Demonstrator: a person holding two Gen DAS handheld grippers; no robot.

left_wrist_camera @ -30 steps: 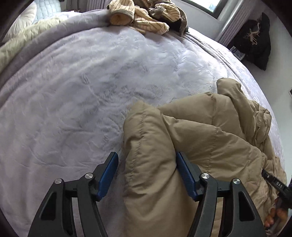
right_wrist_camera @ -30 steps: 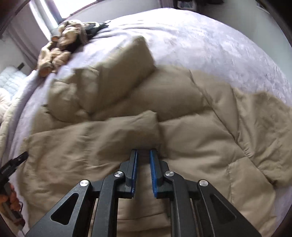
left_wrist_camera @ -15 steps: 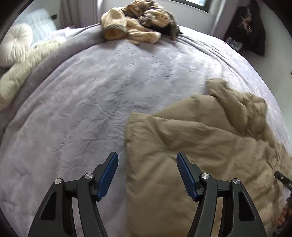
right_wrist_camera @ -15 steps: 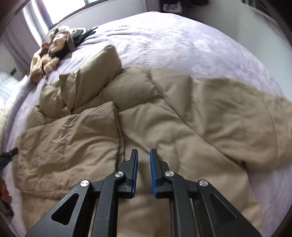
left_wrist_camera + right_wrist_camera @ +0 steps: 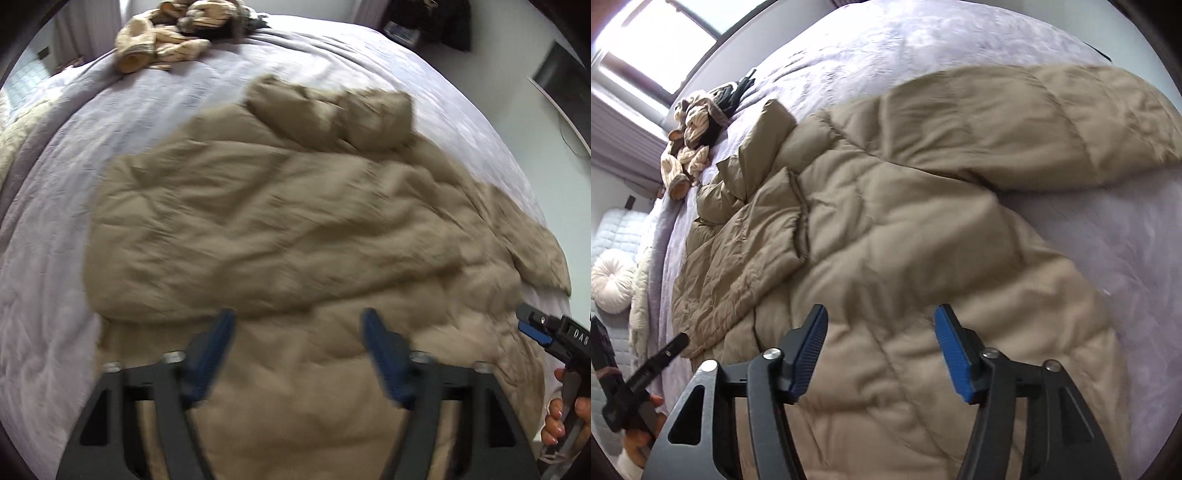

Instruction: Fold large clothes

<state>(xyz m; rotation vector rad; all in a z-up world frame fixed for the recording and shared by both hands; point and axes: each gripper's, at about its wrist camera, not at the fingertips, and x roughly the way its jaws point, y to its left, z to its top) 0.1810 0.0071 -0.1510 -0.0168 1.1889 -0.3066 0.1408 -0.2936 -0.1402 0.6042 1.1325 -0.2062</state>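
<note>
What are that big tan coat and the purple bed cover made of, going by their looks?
The tan coat looks like a thin, matte woven shell, maybe nylon, over puffy filling: stitched quilt lines and soft bulges. The purple bed cover seems a soft, slightly fuzzy textile with a faint embossed pattern; the fibre is unclear.

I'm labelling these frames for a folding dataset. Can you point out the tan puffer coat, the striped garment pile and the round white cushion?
tan puffer coat (image 5: 905,236): right wrist view, quilted body panel.
striped garment pile (image 5: 159,55): left wrist view, cream striped sleeve.
round white cushion (image 5: 613,280): right wrist view, cushion's centre.
</note>
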